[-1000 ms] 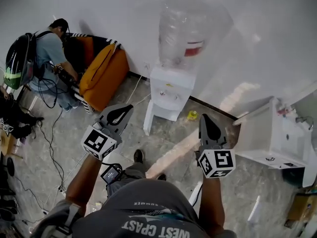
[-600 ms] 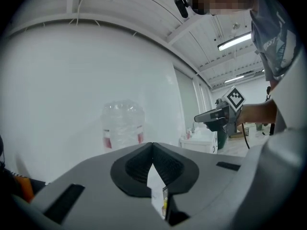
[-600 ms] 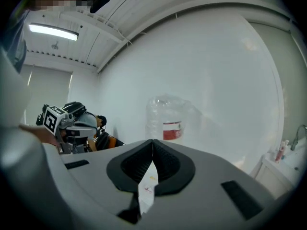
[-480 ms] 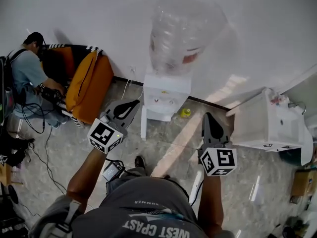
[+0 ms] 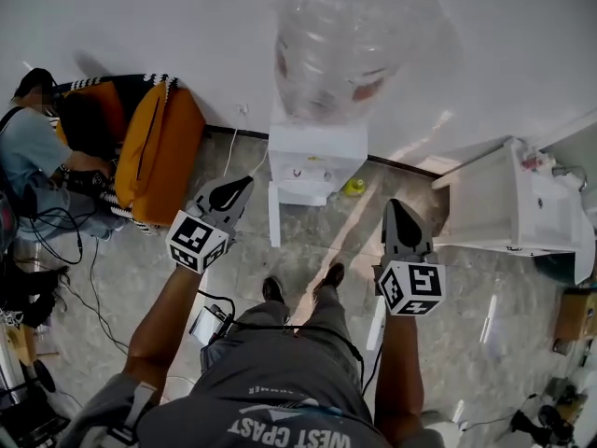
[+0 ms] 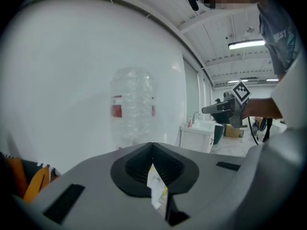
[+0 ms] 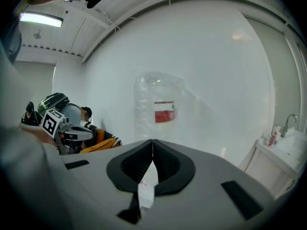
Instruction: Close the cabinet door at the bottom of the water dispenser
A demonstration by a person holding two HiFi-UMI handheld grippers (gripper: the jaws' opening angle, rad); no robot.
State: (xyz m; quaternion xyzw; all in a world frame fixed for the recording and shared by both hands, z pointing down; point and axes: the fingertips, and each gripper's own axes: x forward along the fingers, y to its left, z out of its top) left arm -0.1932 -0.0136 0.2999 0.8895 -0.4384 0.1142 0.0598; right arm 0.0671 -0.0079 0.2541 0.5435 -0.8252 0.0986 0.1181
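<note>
This looks like a big, plain work room, not a home. The wall (image 5: pixel 140 26) is bare and white, and the floor (image 5: pixel 308 250) is shiny grey stone. A water dispenser (image 5: pixel 312 161) with a big clear bottle (image 5: pixel 326 49) on top stands against the wall, like the ones in offices. Near it is a white sink cabinet (image 5: pixel 508 213) with a tap (image 7: pixel 289 121). A long strip light (image 6: pixel 247 44) shines on a high white ceiling. Black cables (image 5: pixel 93 278) lie loose across the floor. A person (image 5: pixel 33 147) sits low by the wall, next to a big orange bag (image 5: pixel 159 152). A cardboard box (image 5: pixel 576 314) sits at the side.
</note>
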